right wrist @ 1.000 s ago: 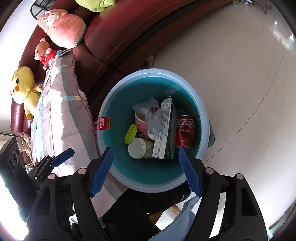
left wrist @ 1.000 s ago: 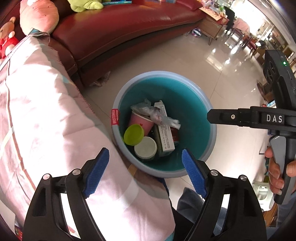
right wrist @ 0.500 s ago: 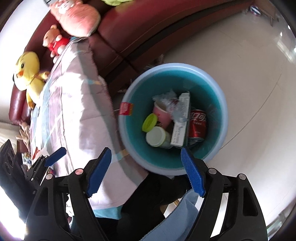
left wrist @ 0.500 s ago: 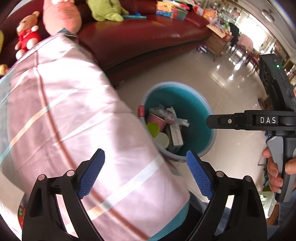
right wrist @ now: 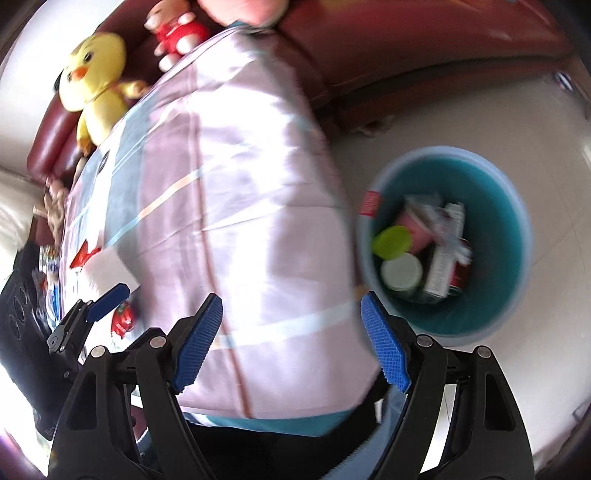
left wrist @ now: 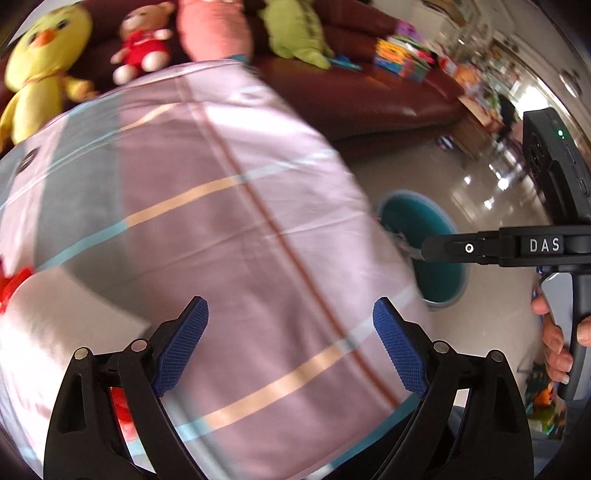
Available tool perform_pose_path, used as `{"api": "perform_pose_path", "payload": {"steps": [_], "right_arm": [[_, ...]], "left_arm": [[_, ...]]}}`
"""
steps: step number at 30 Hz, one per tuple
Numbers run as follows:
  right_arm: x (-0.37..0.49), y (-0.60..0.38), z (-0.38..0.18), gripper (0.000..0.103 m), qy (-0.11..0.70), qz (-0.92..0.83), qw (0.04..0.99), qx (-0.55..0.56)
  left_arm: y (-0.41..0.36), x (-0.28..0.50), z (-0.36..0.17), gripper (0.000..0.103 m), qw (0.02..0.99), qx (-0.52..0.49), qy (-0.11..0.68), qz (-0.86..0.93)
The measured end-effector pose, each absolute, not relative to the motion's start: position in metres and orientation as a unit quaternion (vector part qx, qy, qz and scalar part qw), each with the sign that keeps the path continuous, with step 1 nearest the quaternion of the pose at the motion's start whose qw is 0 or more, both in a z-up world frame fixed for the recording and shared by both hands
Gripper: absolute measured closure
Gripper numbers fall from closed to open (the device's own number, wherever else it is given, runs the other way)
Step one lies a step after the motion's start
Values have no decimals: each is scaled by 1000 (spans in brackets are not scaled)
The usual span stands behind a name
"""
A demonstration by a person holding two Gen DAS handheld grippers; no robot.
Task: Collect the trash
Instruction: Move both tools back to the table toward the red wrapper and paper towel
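Clearly both stood wide and empty — left gripper [left wrist: 290, 347], just widened, and right gripper [right wrist: 291, 341] — over the cloth-covered surface [left wrist: 229, 236]; red wrappers [right wrist: 123, 317], perhaps trash, wanted a square approach, bin [right wrist: 517, 258] nearby.

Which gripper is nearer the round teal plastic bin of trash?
Right. The right gripper has the round teal plastic bin just beyond its right-hand fingertip; the left gripper hangs over the pink striped cloth, farther away.

A pink striped cloth [left wrist: 229, 229] is covering the foreground surface. A yellow chick toy [left wrist: 40, 62], a red-dressed bear [left wrist: 142, 40] and a green plush [left wrist: 295, 33] are sitting on the dark red sofa [left wrist: 369, 96].
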State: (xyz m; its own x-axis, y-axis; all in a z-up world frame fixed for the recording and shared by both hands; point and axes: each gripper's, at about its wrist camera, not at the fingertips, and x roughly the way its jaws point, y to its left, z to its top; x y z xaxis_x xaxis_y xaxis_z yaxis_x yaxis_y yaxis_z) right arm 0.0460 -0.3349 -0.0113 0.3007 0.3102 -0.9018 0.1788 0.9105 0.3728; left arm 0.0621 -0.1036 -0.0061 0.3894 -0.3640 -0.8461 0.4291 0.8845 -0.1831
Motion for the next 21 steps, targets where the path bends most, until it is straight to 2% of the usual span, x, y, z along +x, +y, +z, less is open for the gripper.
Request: {"api": "perform_pose_path", "payload": {"steps": [13,21], "right_arm": [[94,-186,-2,29,613,143,768,117],[111,-112,-11,29,628,188,752,70]], "left_arm": [[45,57,1,11,861,-30,490,-135],[122,45,-22,11,857,-75,505,-76]]}}
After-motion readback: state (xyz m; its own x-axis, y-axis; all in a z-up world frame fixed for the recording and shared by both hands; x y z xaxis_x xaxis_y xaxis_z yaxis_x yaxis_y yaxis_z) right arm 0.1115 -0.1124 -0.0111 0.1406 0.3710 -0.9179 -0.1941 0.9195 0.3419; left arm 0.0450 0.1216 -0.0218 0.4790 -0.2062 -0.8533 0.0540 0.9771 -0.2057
